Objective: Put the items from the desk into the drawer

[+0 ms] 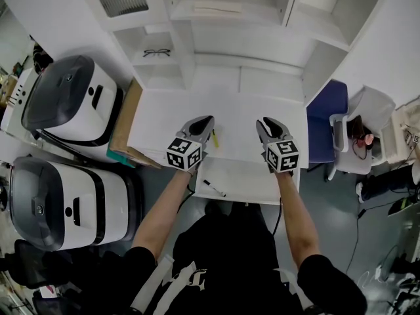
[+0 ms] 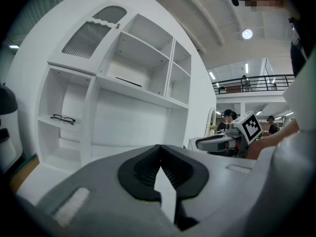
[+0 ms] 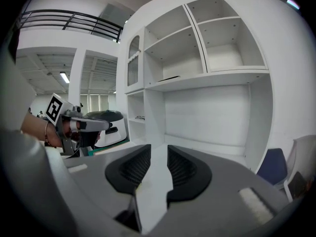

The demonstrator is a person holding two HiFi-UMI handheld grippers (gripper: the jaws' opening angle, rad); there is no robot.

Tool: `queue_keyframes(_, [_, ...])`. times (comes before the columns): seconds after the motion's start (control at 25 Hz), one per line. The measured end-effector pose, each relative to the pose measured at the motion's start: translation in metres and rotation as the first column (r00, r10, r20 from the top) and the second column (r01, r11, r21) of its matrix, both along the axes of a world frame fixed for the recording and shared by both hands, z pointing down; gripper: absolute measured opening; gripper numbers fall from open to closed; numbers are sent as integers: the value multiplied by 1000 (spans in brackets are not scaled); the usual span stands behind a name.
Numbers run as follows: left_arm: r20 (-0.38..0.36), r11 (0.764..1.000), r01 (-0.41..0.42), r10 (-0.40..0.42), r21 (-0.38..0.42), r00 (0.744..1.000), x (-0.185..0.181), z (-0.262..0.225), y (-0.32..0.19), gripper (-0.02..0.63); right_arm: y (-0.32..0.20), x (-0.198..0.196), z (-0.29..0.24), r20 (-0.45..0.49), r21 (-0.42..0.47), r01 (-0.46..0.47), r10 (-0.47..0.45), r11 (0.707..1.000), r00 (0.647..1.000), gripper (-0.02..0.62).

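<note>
White surface (image 1: 239, 110) below; left hand-held gripper (image 1: 209, 119) pressed together, empty; right hand-held gripper (image 1: 262, 121) spread, empty.

Tiny yellow item (image 1: 214, 138), kind unclear, partly behind the left claw (image 1: 208, 121) on the desk (image 1: 246, 120)

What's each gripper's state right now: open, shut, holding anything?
Left gripper: shut, jaws together, nothing held.
Right gripper: open, jaws apart, nothing between them.
</note>
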State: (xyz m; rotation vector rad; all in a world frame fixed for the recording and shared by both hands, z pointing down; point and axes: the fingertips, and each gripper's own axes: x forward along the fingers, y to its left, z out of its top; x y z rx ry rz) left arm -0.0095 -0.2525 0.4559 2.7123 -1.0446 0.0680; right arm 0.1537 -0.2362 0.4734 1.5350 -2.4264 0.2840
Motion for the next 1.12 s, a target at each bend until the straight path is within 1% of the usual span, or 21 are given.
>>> queue_keyframes(0.08, [-3,1000,0,0,1,1000,1,0,1,0,0,-2,2,1,-9,14,-14,1000,1000,134])
queue_keyframes(0.2, [-5,1000,4,-4,-3,1000,1,2,2,0,0,-4,6,-5,-23,33,-33,999,999,167])
queue_keyframes(0.48, [-1,999,35,-35,-27,999,-11,16,4,0,-2,-15,20,-16,-55,71,-72,996,997,184])
queue_keyframes(0.72, [9,996,75,-75,-50,997,-25,30,2,0,-8,-31,38,-22,-91,119,-122,989,992,184])
queue_keyframes(1.12, [25,986,137,-135,-96,991,-45,56,0,0,-19,-59,77,-30,-177,207,-215,962,976,199])
